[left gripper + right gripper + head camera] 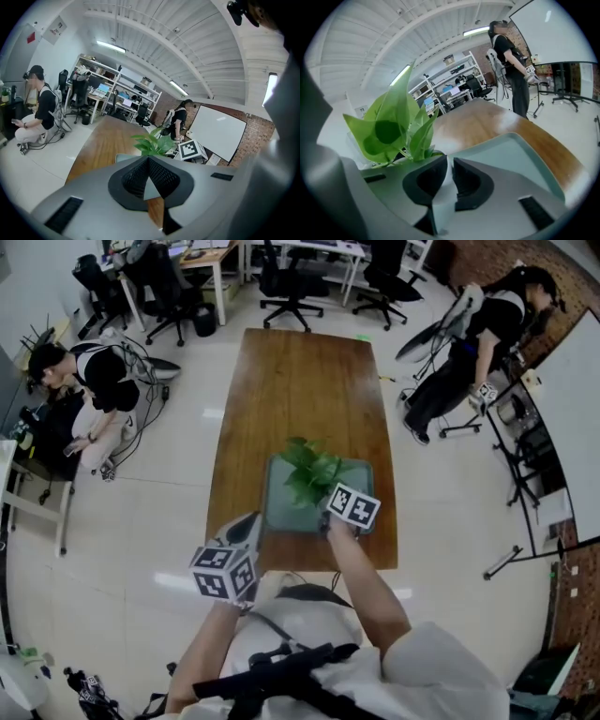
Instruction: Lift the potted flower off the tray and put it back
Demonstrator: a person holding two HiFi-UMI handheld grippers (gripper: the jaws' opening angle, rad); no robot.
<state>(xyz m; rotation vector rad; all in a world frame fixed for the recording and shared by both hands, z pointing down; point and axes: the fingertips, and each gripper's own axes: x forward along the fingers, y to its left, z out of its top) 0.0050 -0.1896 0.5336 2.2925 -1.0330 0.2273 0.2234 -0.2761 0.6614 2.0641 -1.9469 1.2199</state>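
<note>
The potted flower (pixel 309 470), with broad green leaves, stands on the grey-green tray (pixel 281 507) at the near end of the wooden table (pixel 300 390). My right gripper (pixel 330 501) is at the plant's near right side. In the right gripper view its jaws (pixel 446 159) stand a narrow gap apart, the leaves (pixel 393 126) rise just beyond the left jaw, and the tray (pixel 520 159) spreads out to the right. Something pale shows in the gap; what it is I cannot tell. My left gripper (pixel 249 524) hovers by the tray's near left corner, its pads (pixel 149 158) meeting at the tip with nothing between them.
A person sits on the floor at the left (pixel 89 381) and another stands at the far right (pixel 478 343). Office chairs (pixel 291 282) and desks line the far end of the table. A whiteboard (pixel 572 418) stands on the right.
</note>
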